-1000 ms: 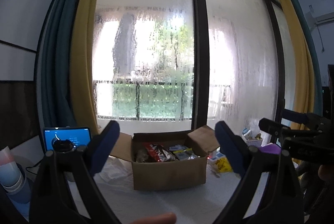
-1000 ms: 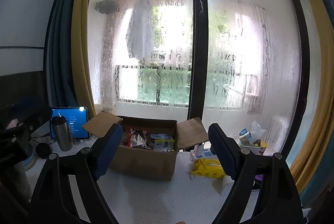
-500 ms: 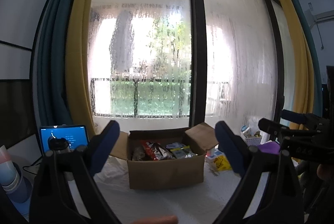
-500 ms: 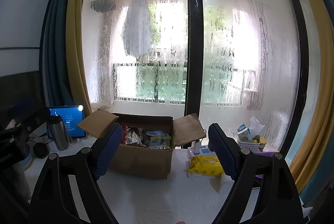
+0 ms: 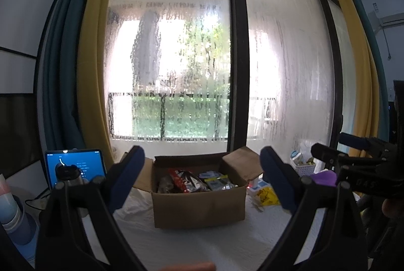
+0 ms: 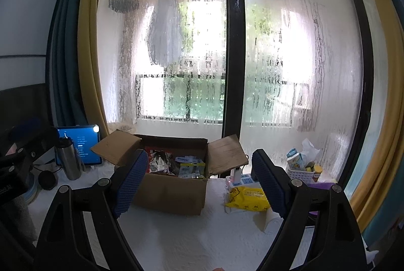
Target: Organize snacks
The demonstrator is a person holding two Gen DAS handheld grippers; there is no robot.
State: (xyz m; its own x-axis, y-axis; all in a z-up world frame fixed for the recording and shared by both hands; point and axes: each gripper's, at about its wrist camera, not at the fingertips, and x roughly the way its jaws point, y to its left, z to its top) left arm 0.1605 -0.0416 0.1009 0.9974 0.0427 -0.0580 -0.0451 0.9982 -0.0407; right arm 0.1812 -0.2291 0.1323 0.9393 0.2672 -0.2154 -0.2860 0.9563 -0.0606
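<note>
Two grippers hang in the air above a table covered with a bumpy white cloth. The left gripper has its two blue-padded fingers spread wide apart, and nothing is between them. The right gripper is the same: its blue pads are far apart and hold nothing.

An open brown cardboard box sits on the cloth in front of both grippers, near the big wet window. Its flaps are folded out to the sides. The snack packets are inside the box, some red and dark, some blue and yellow, packed close together. In the right view the same box shows with shiny packets poking up.

Just to the right of the box lies a flat yellow packet on the cloth. Behind it is a white power strip. Farther right stands a small white basket with little things in it.

On the left side a blue tablet screen stands up, and a silver metal bottle stands in front of it. Yellow and blue-green curtains hang at both sides of the window.
</note>
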